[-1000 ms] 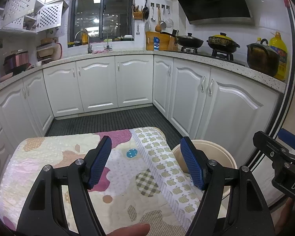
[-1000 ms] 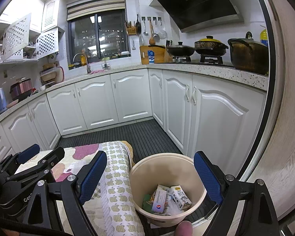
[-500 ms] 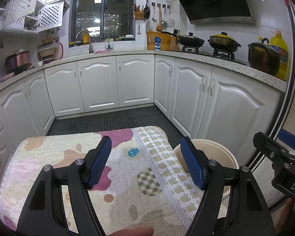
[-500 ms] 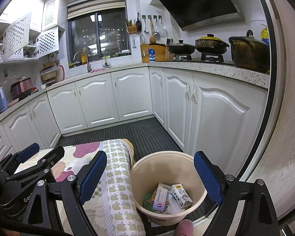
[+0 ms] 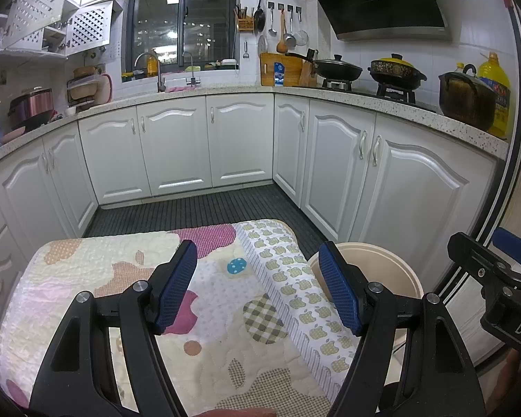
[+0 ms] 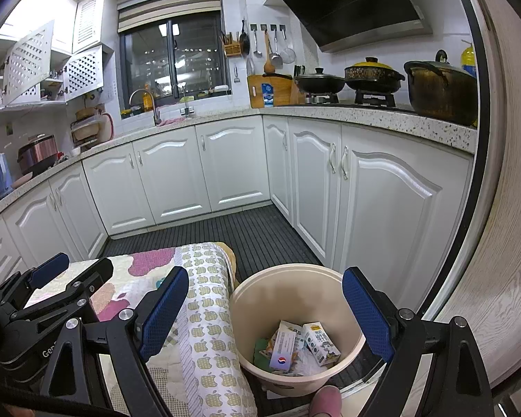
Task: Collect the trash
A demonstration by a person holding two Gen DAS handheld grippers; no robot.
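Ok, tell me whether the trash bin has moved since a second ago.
No. The trash bin sits in the same spot beside the quilted table cover, below the white cabinet door.

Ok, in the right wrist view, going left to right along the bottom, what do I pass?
Left gripper → patchwork quilt → beige trash bucket holding cartons and wrappers → wood-grain panel. The right gripper, jaws open and empty, frames the bucket.
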